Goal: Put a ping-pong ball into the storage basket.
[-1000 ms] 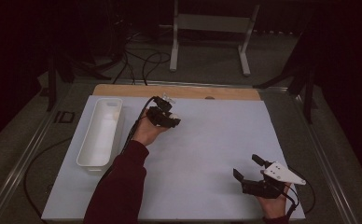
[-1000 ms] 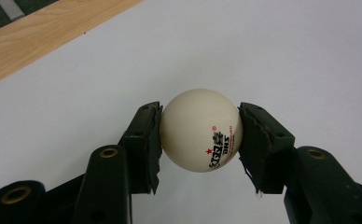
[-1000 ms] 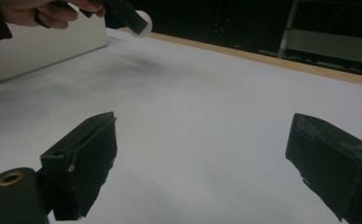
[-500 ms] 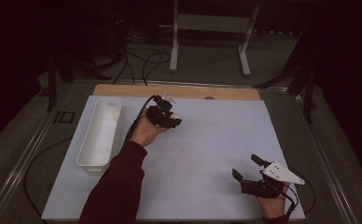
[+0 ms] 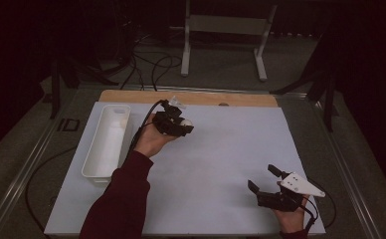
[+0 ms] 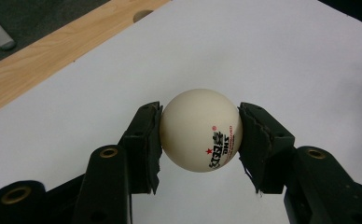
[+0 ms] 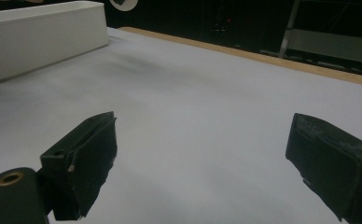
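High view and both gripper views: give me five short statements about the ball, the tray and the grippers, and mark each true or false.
1. The left gripper is shut on the white ball. True.
2. The ball lies in the white tray. False: it is held between the left gripper's fingers, over the white sheet.
3. The right gripper holds a second ball. False: its fingers stand open with nothing between them.
4. The ball bears red and dark print. True.
5. The tray sits at the right edge of the sheet, seen from the high view. False: it sits along the left edge.
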The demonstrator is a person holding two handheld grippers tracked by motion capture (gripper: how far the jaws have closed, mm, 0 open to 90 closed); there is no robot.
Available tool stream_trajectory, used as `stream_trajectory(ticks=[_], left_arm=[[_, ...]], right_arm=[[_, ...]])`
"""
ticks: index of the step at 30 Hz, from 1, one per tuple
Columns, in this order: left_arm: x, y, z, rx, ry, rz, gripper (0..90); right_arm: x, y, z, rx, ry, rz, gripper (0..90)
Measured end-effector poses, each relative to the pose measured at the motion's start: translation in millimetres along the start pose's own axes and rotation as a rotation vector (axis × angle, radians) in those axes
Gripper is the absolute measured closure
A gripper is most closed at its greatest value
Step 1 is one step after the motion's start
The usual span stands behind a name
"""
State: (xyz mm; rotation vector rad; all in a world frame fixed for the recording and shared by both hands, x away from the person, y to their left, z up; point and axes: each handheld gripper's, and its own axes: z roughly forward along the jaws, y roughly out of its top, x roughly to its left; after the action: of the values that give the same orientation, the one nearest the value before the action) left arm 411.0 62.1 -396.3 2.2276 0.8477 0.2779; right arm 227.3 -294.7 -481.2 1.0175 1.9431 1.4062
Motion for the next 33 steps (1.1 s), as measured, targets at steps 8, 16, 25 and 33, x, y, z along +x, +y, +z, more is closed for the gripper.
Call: stream_trajectory(ticks=[8, 16, 25, 33], left_arm=[[-11.5, 8.2, -10.5, -0.019, -0.018, 0.040, 51.8], [-19.4, 15.4, -20.5, -0.032, -0.027, 0.071, 51.8], [-20.9, 14.0, -27.1, -0.034, -0.048, 0.116, 51.8], [-22.4, 12.7, -32.8, -0.036, -0.067, 0.146, 51.8]], right_arm=[[-0.2, 0.2, -0.5, -0.001, 0.000, -0.001, 8.5], [-0.3, 0.2, -0.8, 0.000, -0.002, 0.000, 8.5], [-0.4, 0.3, -1.0, 0.000, -0.002, -0.001, 8.5], [-0.2, 0.3, -0.8, 0.001, -0.002, -0.001, 8.5]])
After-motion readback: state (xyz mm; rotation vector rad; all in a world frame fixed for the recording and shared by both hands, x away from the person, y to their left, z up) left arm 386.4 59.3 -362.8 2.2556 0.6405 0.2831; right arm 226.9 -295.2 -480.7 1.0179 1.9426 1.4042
